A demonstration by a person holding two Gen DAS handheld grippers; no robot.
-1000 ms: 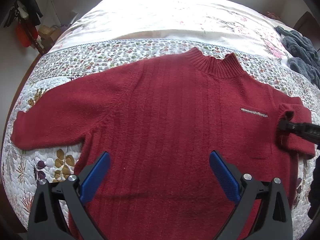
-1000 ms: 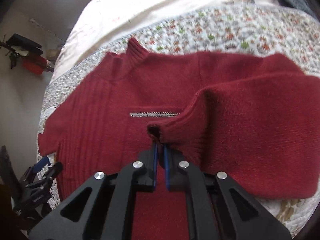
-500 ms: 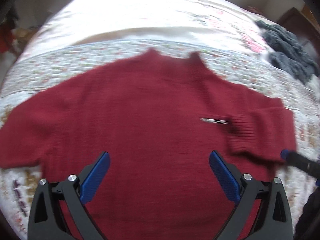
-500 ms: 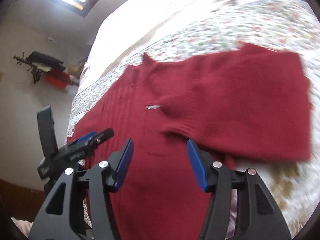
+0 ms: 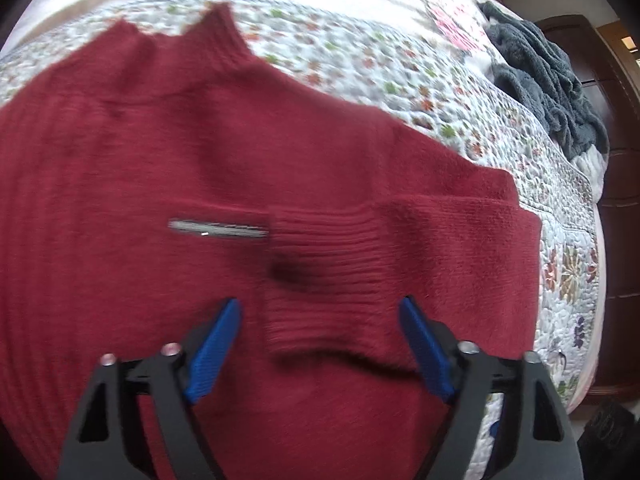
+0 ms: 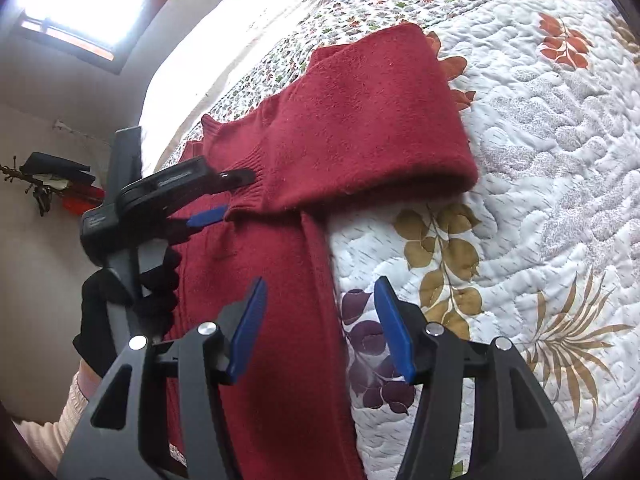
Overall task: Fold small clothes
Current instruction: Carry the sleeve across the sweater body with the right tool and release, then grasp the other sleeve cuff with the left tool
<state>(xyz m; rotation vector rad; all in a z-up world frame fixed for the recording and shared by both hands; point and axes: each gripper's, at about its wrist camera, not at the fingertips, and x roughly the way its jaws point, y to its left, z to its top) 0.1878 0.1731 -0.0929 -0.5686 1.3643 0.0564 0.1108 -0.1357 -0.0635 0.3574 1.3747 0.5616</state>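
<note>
A dark red knit sweater (image 5: 132, 168) lies flat on the quilted bed, collar at the far side. Its right sleeve (image 5: 404, 248) is folded inward across the chest, the ribbed cuff (image 5: 320, 280) resting beside a small silver trim (image 5: 218, 229). My left gripper (image 5: 320, 344) hovers open just in front of that cuff, holding nothing. In the right wrist view the folded sleeve (image 6: 360, 128) lies ahead, and my right gripper (image 6: 320, 328) stands open over the sweater's side edge (image 6: 316, 280). The left gripper (image 6: 218, 196) shows there too, held by a black-gloved hand (image 6: 132, 292).
The floral quilt (image 6: 540, 200) spreads bare to the right of the sweater. A dark grey fleece heap (image 5: 548, 80) lies at the bed's far right corner, beside dark wooden furniture (image 5: 620, 184). A window (image 6: 80, 4) lights the wall at left.
My right gripper opened, let go of the cuff and drew back to the sweater's right edge. The sleeve now lies folded over the chest. My left gripper swung right toward the cuff.
</note>
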